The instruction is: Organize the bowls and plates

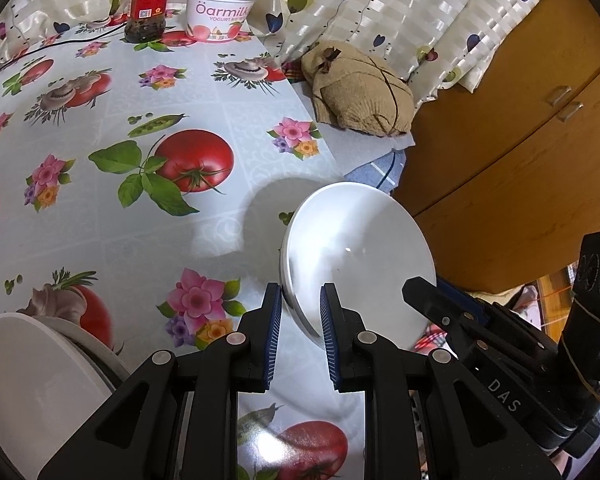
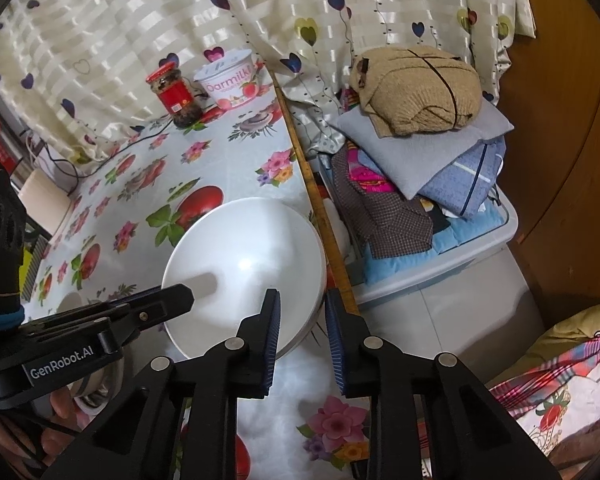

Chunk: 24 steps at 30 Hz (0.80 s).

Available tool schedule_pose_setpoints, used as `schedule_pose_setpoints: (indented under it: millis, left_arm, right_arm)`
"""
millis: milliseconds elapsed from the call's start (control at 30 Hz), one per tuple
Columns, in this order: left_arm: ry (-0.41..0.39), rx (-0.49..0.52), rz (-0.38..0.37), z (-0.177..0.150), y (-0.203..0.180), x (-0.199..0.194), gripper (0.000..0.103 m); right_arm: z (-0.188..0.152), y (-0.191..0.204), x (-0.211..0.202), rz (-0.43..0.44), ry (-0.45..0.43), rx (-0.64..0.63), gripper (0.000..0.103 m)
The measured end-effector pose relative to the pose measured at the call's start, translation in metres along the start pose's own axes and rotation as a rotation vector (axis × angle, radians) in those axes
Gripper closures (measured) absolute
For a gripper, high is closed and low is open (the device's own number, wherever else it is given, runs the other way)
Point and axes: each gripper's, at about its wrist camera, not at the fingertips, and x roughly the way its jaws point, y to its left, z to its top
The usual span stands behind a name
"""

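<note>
I've got the smooth, glossy white plate [image 1: 360,256] tilted at the counter [image 1: 140,208] edge, both tools pinching its rim: left tool [image 1: 300,312] on one side, right tool [image 2: 302,316] on the other. Another white bowl [image 1: 32,376] sits lower left, cut off. A red-lidded jar [image 1: 148,0] and yogurt tub [image 1: 220,12] stand far back.

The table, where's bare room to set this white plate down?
The widest free patch is mid-table, between the jar and yogurt tub at the far edge and the white dish stack near-left. The right edge, around the plate, is crowded by both claws.
</note>
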Motion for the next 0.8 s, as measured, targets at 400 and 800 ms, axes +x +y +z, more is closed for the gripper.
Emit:
schedule_pose_setpoints:
  millis: [400,800]
  left_arm:
    - [-0.01,0.017,0.015,0.001,0.0,-0.004,0.082]
    - [-0.027,0.024,0.025,0.0,-0.001,-0.012,0.083]
  right_arm:
    - [-0.001,-0.001,0.001,-0.001,0.0,-0.001,0.083]
    - [-0.004,0.005,-0.003,0.003,-0.006,-0.007,0.083]
